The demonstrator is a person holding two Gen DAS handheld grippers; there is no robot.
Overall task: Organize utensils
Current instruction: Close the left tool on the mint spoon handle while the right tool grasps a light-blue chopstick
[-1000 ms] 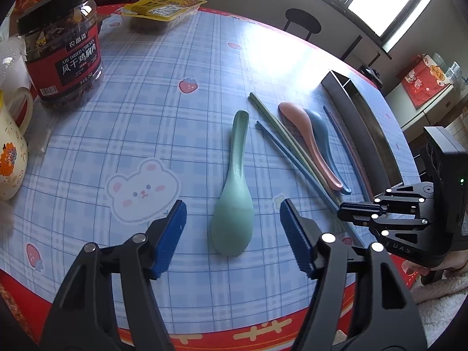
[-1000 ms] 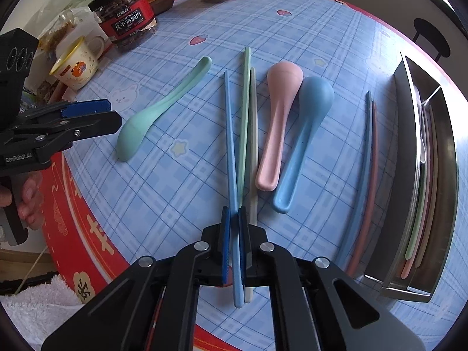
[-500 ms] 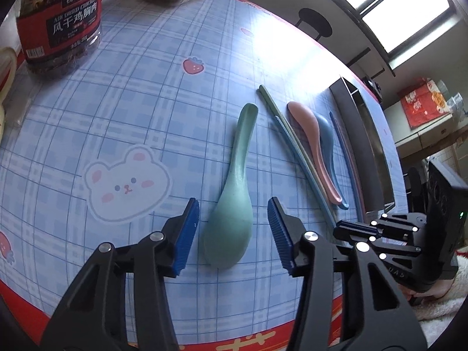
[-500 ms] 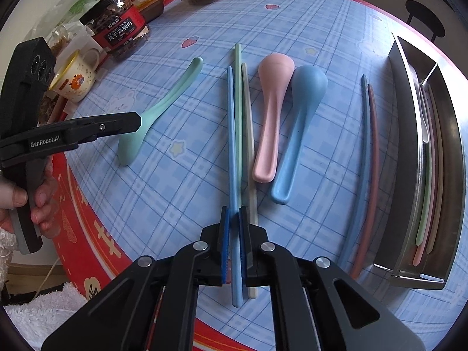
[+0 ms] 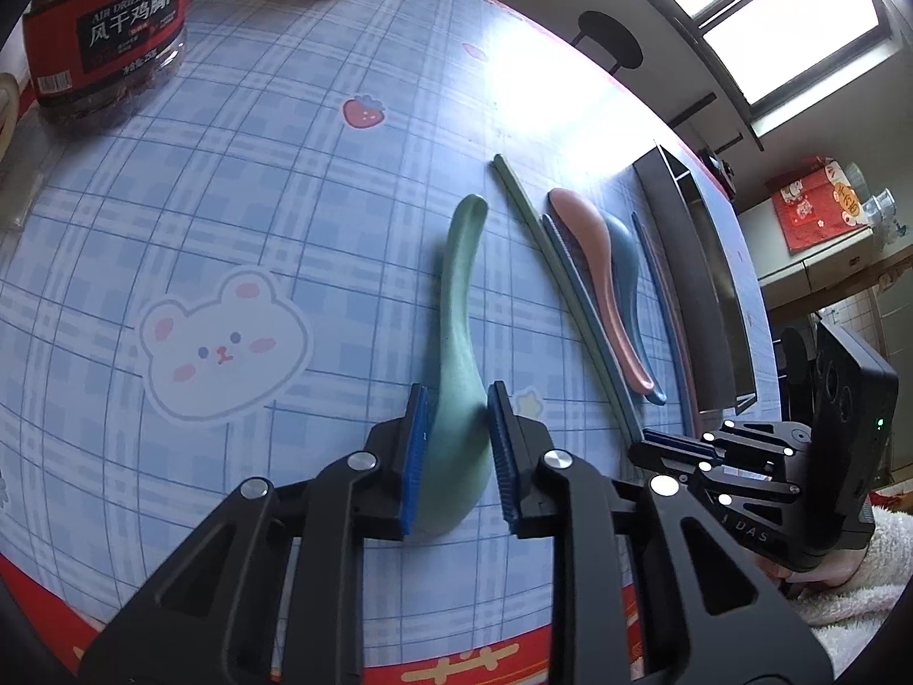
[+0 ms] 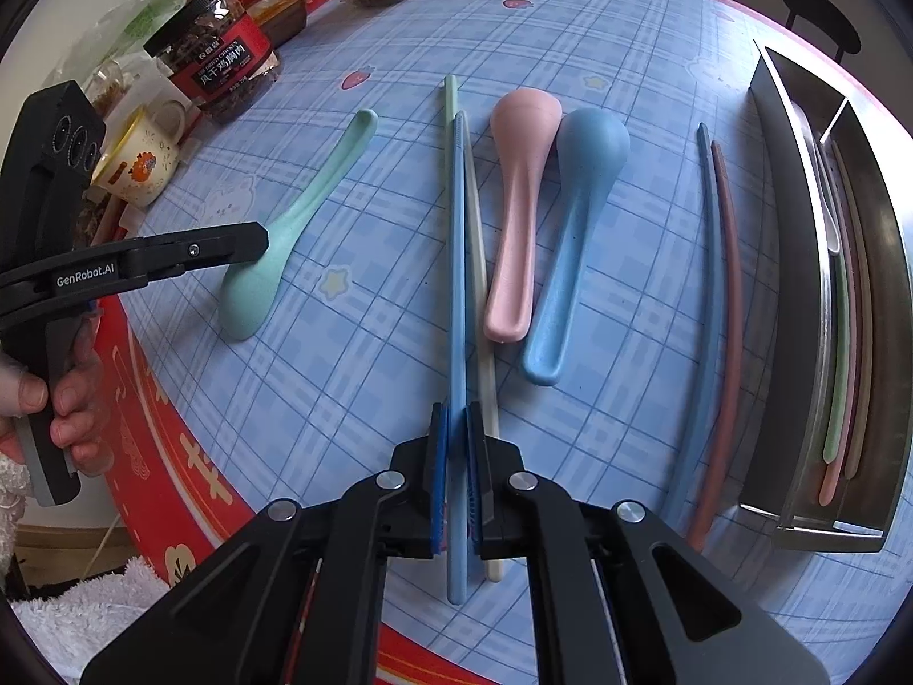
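A green spoon (image 5: pixel 459 308) lies on the blue checked tablecloth; it also shows in the right wrist view (image 6: pixel 297 217). My left gripper (image 5: pixel 455 445) has its blue pads closed against the sides of the spoon's bowl. My right gripper (image 6: pixel 455 456) is shut on a blue chopstick (image 6: pixel 456 285), which lies beside a green chopstick (image 6: pixel 451 103) and a beige one (image 6: pixel 479 285). A pink spoon (image 6: pixel 516 200) and a blue spoon (image 6: pixel 570 228) lie to the right, then a blue chopstick (image 6: pixel 705 285) and a brown chopstick (image 6: pixel 727 285).
A steel utensil tray (image 6: pixel 799 240) at the right holds several chopsticks and a spoon. A red-labelled jar (image 6: pixel 222 57), a cup (image 6: pixel 142 154) and snack packets stand at the far left. The table's red edge (image 6: pixel 171 445) is near me.
My left gripper has moved forward over the green spoon and its jaws have closed from wide open onto the bowl. My right gripper stays shut on the blue chopstick.
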